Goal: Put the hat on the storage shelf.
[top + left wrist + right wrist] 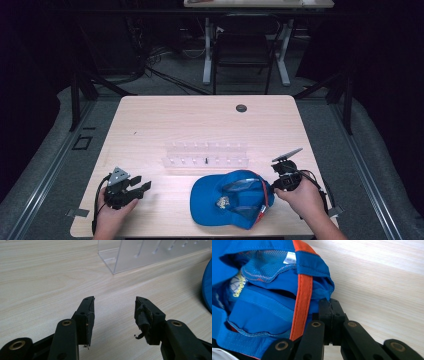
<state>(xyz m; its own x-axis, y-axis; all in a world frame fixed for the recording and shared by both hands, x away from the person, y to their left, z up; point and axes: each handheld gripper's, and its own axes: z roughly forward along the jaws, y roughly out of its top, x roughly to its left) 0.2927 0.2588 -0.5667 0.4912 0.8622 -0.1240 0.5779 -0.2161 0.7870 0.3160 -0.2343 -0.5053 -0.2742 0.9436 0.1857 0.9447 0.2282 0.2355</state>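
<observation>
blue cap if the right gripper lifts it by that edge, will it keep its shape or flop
The blue cap would probably sag: its thin fabric already lies crumpled and folded in the right gripper view. It looks light, so the right gripper, shut on the cloth edge, should likely hold it. On the smooth wooden table it may slide rather than tip.

A clear rack point(206, 155) (slotted acrylic) stands mid-table point(150, 120).

Two hand-held grippers, both matte black. The left gripper point(131, 189), at lower left of the high view, carries a grey three-cornered plate on top and a black cable looping beside the bare hand. The right gripper point(287, 177), lower right, bears a similar plate. Close up, the jaws show brass-ringed pivot holes, small screws and worn, frayed black pads point(90, 320).
</observation>
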